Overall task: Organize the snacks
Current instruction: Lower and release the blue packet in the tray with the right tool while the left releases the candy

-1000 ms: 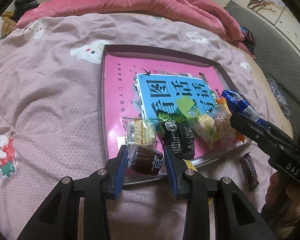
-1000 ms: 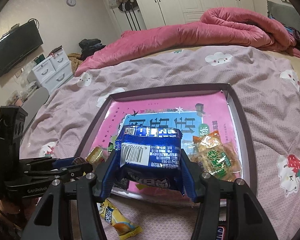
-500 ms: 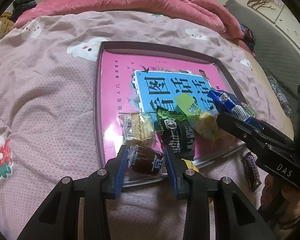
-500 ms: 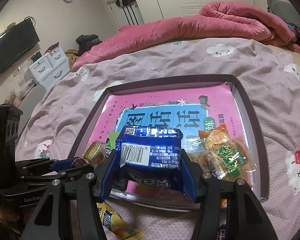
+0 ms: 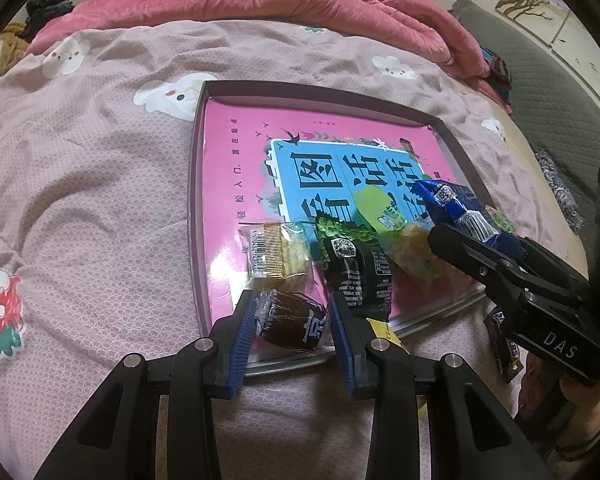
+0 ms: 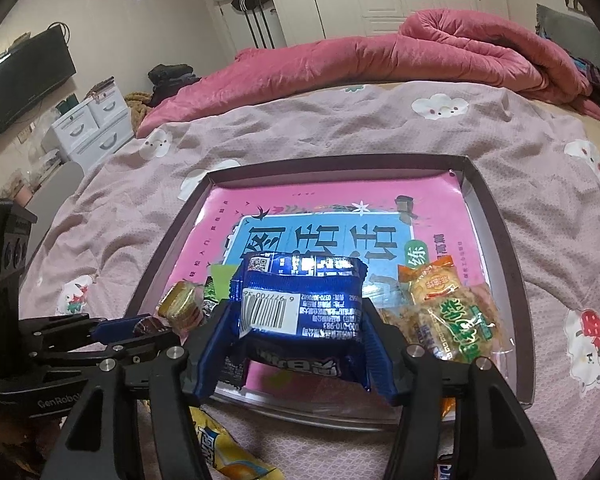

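Note:
A shallow dark-rimmed tray [image 5: 196, 200] with a pink and blue picture bottom lies on the bed. My left gripper [image 5: 291, 306] is shut on a brown wrapped snack [image 5: 296, 326] just over the tray's near rim. My right gripper [image 6: 296, 320] holds a blue snack packet [image 6: 300, 292] above the tray's near part. Its jaws are opening, and the pads still touch the packet's sides. From the left wrist view the right gripper [image 5: 460, 236] reaches in from the right with the blue packet [image 5: 452, 200].
In the tray lie a gold-wrapped biscuit [image 5: 280, 252], a black packet [image 5: 360, 272] and yellow-green packets [image 6: 448, 312]. A yellow packet [image 6: 228, 456] and a Snickers bar [image 5: 504, 344] lie on the sheet near the tray. A red quilt [image 6: 380, 60] is heaped at the back.
My right gripper has carried the blue packet further in over the tray, leftward in the left wrist view. The left gripper and its brown snack have stayed put.

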The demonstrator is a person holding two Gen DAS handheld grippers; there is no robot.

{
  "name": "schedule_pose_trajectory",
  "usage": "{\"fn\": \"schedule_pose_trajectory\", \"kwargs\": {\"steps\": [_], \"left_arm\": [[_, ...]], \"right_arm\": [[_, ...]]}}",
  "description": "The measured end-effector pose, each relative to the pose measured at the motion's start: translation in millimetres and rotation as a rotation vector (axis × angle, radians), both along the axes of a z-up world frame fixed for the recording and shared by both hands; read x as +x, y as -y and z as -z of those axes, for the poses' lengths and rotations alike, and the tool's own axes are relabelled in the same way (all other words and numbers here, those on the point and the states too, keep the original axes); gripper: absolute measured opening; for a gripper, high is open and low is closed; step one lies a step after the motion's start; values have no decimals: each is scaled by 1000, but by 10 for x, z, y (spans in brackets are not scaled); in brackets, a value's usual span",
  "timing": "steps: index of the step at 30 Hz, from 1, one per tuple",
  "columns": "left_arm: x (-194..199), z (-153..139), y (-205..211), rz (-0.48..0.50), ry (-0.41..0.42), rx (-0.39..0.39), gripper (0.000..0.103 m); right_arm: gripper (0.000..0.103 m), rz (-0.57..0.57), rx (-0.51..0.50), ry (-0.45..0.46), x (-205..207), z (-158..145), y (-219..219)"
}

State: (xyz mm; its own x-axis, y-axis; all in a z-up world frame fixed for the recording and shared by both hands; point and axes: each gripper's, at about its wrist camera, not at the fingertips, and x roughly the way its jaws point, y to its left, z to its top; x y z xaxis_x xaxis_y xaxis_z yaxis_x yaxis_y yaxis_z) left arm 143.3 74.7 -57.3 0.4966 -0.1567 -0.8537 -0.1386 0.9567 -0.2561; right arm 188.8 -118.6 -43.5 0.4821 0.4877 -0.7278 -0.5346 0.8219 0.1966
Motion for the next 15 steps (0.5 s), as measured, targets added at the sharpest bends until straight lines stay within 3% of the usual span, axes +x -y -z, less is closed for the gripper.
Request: {"fn": "schedule_pose_trajectory", "kwargs": {"steps": [4,15], "left_arm": [[1,3,-7,-3,-2,-5,38],[2,-3,-21,-7,1,-18,38]], "right_arm": [[68,2,-15,8,-24,-9,-6],[69,-13,-11,18,-120,-61,21]]}}
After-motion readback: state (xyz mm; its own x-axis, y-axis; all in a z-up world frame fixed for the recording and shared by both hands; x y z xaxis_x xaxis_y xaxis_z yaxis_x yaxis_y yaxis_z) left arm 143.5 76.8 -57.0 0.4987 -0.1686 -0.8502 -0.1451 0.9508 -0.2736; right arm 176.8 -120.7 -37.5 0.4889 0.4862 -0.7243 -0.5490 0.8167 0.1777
